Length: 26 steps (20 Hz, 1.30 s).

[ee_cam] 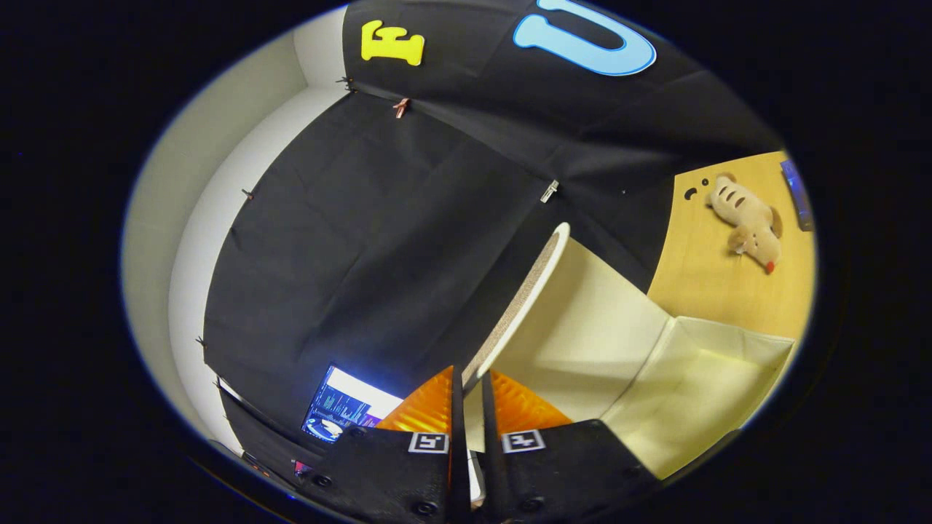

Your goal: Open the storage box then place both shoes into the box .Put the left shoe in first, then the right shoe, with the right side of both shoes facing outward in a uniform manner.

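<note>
The box stood open on the desk, its raised lid pinched at its edge between the gripper's nearly closed fingers. A plush toy lay near the desk's far edge.

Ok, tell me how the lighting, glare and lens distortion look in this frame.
In the gripper view, fisheye bending curves the booth's wall seams; the lit screen blows out to white glare; the box lid, pinched between the orange fingers, reads sharp with soft shadow over the cream box; the plush toy on the wooden table is evenly lit.
</note>
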Motion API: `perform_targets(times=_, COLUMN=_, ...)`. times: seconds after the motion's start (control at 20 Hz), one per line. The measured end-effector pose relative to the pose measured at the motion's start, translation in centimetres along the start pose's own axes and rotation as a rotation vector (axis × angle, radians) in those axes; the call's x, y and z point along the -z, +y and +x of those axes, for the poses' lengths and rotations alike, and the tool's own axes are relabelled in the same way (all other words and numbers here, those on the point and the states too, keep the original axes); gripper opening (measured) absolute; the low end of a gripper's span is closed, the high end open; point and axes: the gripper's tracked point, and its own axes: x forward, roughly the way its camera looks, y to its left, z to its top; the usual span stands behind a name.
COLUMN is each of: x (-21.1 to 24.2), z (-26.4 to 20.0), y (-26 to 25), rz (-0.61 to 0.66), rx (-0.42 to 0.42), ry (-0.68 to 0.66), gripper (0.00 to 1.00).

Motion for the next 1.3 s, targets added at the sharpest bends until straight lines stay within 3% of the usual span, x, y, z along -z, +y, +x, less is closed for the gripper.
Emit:
perform_targets(times=0.1, x=0.6, z=1.3, y=0.0, rz=-0.007, rx=0.000, ry=0.026, gripper=0.14)
perform_targets(times=0.15, x=0.7, z=1.6, y=-0.3, rz=-0.013, rx=0.010, ry=0.033, gripper=0.24)
perform_targets(times=0.4, x=0.6, z=2.4, y=-2.9, rz=-0.060, rx=0.088, ry=0.041, gripper=0.97)
perform_targets(times=0.75, x=-0.3, z=-2.1, y=-4.1, rz=-0.142, rx=0.168, ry=0.026, gripper=0.98)
perform_targets(times=1.05, x=-0.6, z=-12.4, y=-6.8, rz=-0.211, rx=0.349, ry=-0.034, gripper=0.97)
perform_targets(times=1.3, x=0.8, z=-21.9, y=-10.4, rz=-0.136, rx=0.503, ry=-0.103, gripper=0.98)
